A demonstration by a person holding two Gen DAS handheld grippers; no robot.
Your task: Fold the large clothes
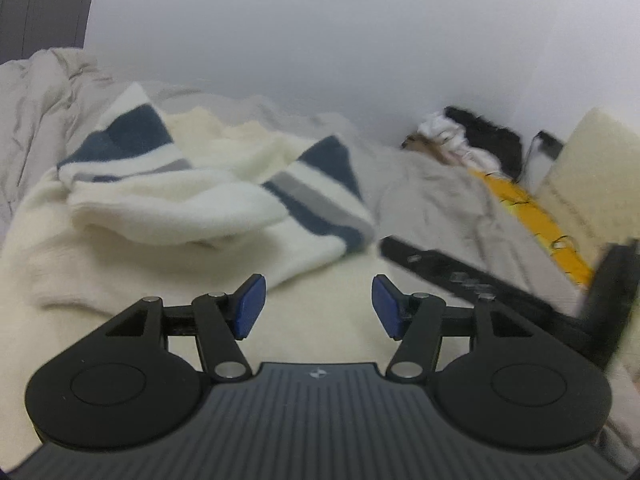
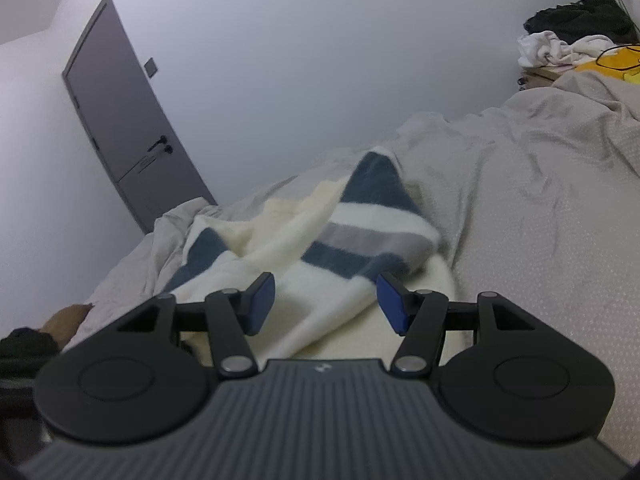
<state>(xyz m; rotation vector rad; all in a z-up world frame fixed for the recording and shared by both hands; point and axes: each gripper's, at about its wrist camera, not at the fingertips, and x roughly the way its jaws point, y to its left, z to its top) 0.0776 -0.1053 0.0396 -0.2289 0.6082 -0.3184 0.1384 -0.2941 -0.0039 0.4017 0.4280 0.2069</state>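
Note:
A cream sweater [image 1: 168,216] with navy, grey and white striped sleeves lies rumpled on the bed; both sleeves are folded in over its body. It also shows in the right wrist view [image 2: 304,240]. My left gripper [image 1: 319,306] is open and empty, just above the sweater's near cream part. My right gripper [image 2: 326,303] is open and empty over the sweater's near edge, close to the striped sleeve [image 2: 368,224]. The right gripper's black body [image 1: 480,280] shows blurred at the right of the left wrist view.
The bed is covered by a wrinkled beige sheet [image 2: 540,208]. A pile of black and white clothes [image 1: 468,140] and a yellow item [image 1: 532,216] lie at the bed's far end by the wall. A grey door [image 2: 128,136] stands beyond the bed.

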